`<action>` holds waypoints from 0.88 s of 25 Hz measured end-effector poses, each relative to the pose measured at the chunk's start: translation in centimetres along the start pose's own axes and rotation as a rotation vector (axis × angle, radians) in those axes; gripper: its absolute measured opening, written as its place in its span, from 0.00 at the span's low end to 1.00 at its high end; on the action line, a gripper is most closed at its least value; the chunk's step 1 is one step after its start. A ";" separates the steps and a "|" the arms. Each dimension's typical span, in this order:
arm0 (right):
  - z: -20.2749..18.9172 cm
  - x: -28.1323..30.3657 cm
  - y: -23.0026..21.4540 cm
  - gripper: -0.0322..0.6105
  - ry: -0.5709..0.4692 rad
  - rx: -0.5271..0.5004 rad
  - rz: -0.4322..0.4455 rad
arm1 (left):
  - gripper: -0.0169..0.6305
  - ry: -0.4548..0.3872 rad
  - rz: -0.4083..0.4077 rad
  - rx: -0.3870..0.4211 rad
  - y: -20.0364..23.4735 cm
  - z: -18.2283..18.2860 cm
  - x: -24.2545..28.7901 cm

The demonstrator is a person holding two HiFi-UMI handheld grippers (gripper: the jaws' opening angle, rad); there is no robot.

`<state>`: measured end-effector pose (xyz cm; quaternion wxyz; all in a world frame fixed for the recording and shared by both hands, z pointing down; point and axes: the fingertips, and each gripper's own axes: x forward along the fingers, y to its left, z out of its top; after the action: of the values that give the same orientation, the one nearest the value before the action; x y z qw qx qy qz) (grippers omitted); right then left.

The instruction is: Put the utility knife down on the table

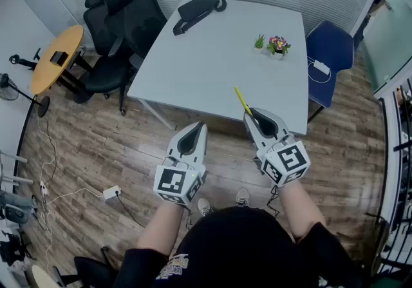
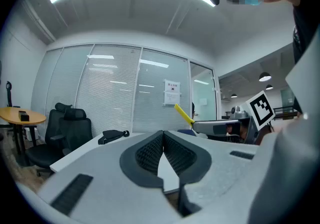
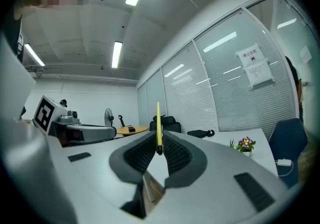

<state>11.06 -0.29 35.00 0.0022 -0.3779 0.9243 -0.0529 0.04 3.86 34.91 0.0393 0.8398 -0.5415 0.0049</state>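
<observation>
From where I stand, the right tongs [image 1: 252, 113] pinch the yellow utility knife [image 1: 241, 98] by 1 end only, and the rest pokes out past the tips. It hangs in the air by the front edge of the white bench [image 1: 212, 55], not touching it. The left tongs [image 1: 201, 127] are pressed together on nothing, out over the wooden floor [image 1: 96, 145]. If the knife is released here, I think it could clip the edge and drop to the floor. So slim a grip might also let it swivel on the way down. The 2 small plants [image 1: 270, 44] sit well clear.
</observation>
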 end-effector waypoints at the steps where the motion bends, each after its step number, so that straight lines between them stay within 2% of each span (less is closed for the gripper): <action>1: 0.0 -0.1 0.0 0.13 0.000 0.000 0.001 | 0.04 0.000 0.001 0.000 -0.1 0.0 -0.1; 22: 0.0 -2.1 -0.4 0.13 -0.015 0.020 0.037 | 0.04 -0.004 0.040 -0.001 -2.0 -0.3 -0.5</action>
<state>12.89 0.91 34.99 0.0140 -0.3612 0.9305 -0.0592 1.68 5.21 35.04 0.0387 0.8288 -0.5582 0.0039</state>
